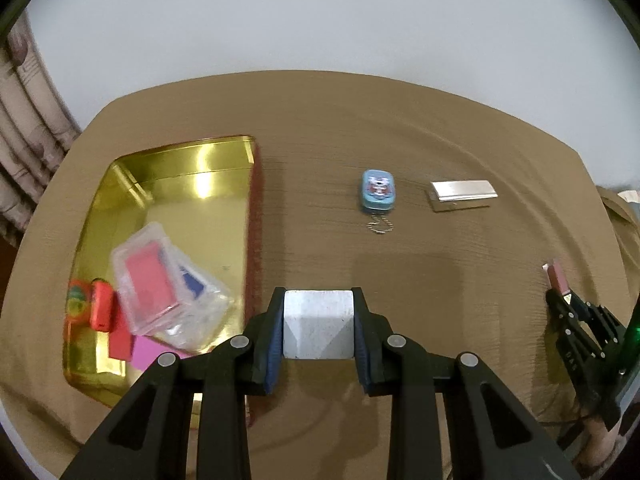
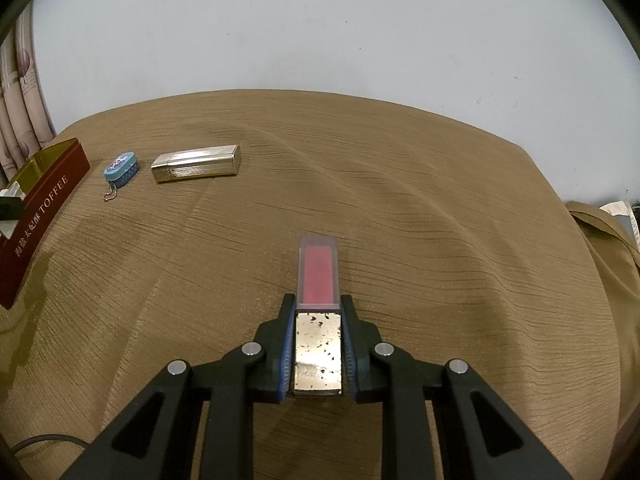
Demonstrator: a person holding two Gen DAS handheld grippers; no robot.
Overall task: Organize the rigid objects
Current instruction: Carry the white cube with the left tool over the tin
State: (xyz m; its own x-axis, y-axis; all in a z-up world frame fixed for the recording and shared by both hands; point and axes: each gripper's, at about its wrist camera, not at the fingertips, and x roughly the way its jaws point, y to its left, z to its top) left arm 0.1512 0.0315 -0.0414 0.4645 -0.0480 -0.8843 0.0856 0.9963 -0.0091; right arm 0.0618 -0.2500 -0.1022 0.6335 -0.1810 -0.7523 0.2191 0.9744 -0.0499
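My left gripper is shut on a white block, held just right of the gold tin with dark red outer walls. Inside the tin lie clear plastic cases, a red piece and a pink piece. My right gripper is shut on a lip gloss tube with a gold cap and pink body, low over the brown cloth. That same gripper shows at the right edge of the left wrist view. A small blue tin with a ball chain and a silver lipstick case lie farther back.
A brown ribbed cloth covers the table, with a pale wall behind. The red tin wall reads TOFFEE at the left of the right wrist view, with the blue tin and silver case beside it. A curtain hangs at the left.
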